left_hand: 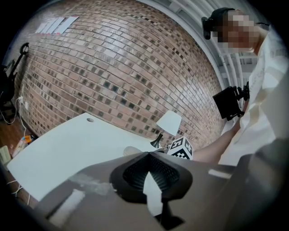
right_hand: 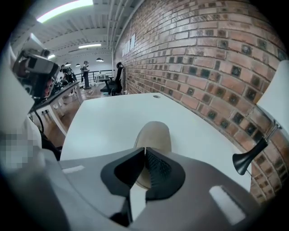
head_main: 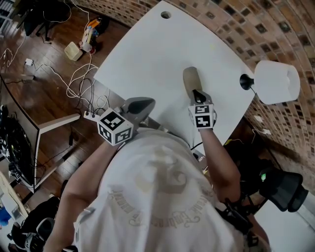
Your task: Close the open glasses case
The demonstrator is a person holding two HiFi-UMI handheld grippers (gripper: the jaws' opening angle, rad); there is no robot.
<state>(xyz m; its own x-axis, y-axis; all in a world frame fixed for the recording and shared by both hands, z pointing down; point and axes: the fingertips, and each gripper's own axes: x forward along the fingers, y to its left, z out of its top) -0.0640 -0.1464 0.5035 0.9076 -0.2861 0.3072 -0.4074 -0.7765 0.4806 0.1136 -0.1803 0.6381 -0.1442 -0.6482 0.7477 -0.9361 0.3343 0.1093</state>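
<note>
A tan glasses case (head_main: 190, 78) lies on the white table (head_main: 147, 54) with its lid down, lengthwise away from me. My right gripper (head_main: 196, 94) is at the case's near end. In the right gripper view its jaws are shut, the tips meeting just over the case (right_hand: 153, 133), and I see nothing clamped between them. My left gripper (head_main: 141, 105) hovers at the table's near edge, left of the case and apart from it. In the left gripper view its jaws (left_hand: 148, 154) are shut and empty, and a pale sliver of the case (left_hand: 132, 150) shows beyond them.
A white-shaded lamp (head_main: 275, 81) on a black base (head_main: 245, 81) stands at the table's right edge by the brick wall. A cable hole (head_main: 166, 15) sits at the far end. Cables (head_main: 74, 74) and a desk frame lie on the floor to the left.
</note>
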